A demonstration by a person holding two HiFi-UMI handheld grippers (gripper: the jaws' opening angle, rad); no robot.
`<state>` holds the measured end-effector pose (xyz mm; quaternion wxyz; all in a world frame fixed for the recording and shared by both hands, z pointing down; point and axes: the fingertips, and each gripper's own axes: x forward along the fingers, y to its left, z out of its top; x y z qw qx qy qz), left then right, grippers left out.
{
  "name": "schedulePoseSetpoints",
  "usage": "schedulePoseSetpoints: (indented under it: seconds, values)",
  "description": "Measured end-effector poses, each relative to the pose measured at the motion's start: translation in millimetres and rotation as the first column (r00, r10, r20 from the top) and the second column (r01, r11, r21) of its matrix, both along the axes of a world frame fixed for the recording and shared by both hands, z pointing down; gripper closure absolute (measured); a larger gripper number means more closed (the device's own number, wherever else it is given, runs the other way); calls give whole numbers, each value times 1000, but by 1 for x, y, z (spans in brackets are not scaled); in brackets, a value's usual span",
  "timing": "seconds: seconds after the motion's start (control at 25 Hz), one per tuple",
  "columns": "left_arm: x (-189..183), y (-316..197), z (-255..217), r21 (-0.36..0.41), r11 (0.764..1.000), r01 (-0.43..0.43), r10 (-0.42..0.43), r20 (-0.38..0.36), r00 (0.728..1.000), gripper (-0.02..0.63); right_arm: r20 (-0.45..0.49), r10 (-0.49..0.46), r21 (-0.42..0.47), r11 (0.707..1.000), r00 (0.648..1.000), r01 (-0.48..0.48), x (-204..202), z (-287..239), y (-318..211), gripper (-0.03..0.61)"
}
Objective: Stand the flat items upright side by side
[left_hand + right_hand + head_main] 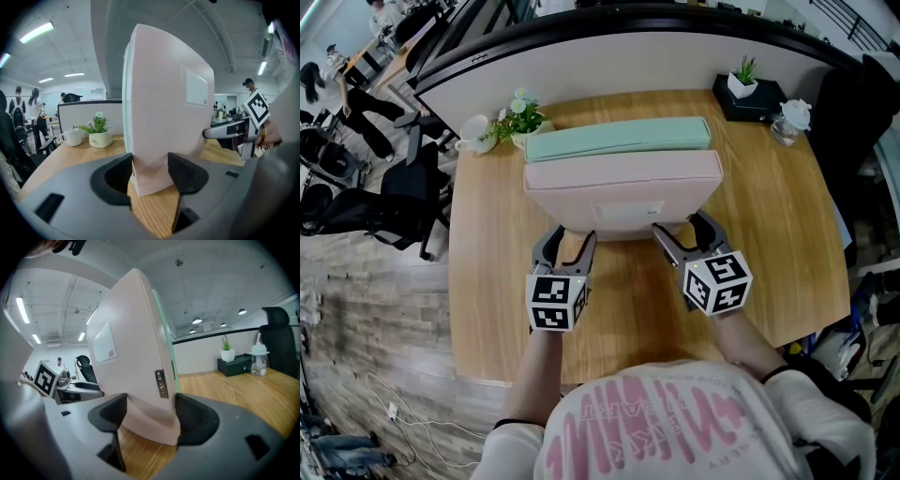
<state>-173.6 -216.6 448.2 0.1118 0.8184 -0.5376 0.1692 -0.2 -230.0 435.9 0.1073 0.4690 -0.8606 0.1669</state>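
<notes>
A pink flat case (623,183) stands upright on its long edge across the middle of the wooden table (787,244). A mint-green flat case (619,139) stands directly behind it, side by side with it. My left gripper (565,236) is shut on the pink case's lower left corner, and in the left gripper view both pads press the pink case (164,108). My right gripper (680,228) is shut on the lower right corner, its pads against both faces of the pink case (131,357). A thin strip of the green case (164,333) shows behind it.
A white mug (474,131) and a small potted plant (521,117) sit at the table's back left. A black box with a plant (750,94) and a glass bottle (789,120) are at the back right. Office chairs stand off the left edge.
</notes>
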Motion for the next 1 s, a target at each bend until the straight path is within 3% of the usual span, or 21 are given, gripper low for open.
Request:
schedulePoseSetpoints:
  seconds: [0.36, 1.0]
  values:
    - [-4, 1, 3, -9, 1000, 6, -6, 35, 999, 396, -4, -9, -2, 1000, 1000, 9, 0, -1, 0, 261]
    - [-9, 4, 4, -26, 999, 20, -19, 36, 999, 433, -48, -25, 20, 999, 999, 26, -1, -4, 1, 258]
